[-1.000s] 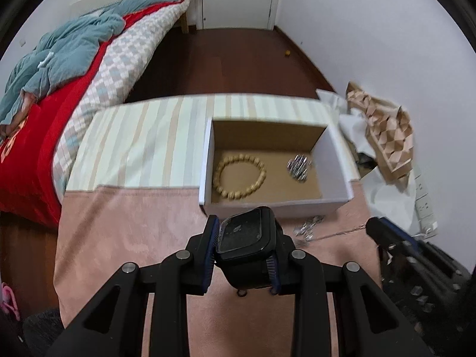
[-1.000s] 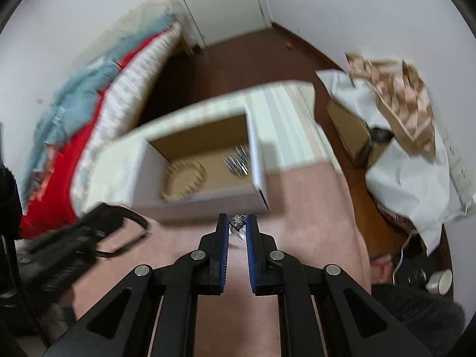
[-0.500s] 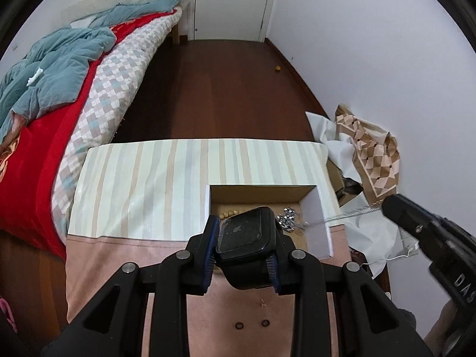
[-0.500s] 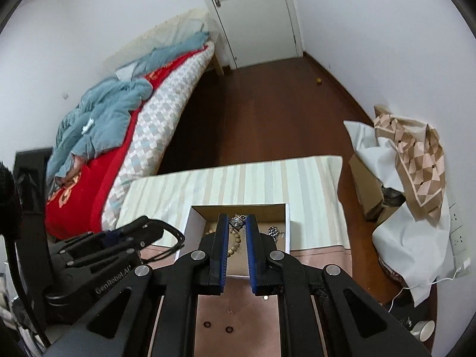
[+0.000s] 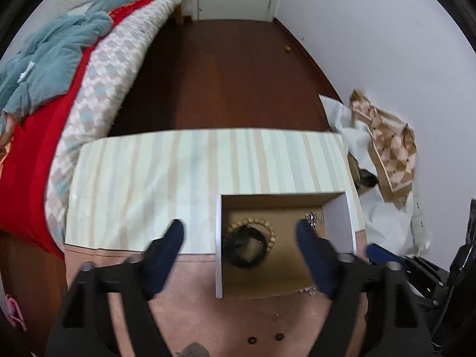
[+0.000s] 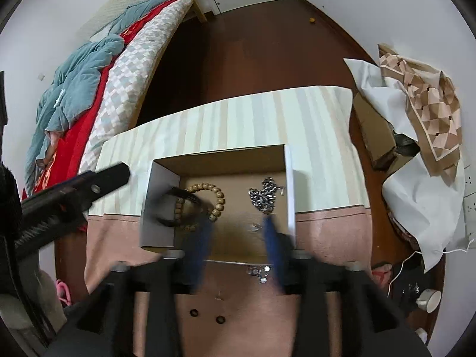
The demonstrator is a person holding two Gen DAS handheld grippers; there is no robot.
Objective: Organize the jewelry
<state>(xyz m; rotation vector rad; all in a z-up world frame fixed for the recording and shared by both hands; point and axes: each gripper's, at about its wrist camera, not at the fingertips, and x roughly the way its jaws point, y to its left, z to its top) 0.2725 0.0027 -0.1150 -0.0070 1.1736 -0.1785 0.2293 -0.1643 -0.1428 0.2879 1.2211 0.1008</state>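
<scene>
tan bead bracelet (image 6: 208,200), silver chain (image 6: 264,196), pale striped cloth (image 5: 178,178), red bedspread (image 5: 32,148)

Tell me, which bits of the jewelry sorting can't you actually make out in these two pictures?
- Dark strap item in the box: blurred in both wrist views, so its type is unclear.
- Silver chain: the left view shows only a corner, behind the left gripper finger.
- Small silver piece outside the box's front wall: partly hidden by the right gripper finger, too small to identify.
- Both grippers' fingertips: motion-blurred.
</scene>
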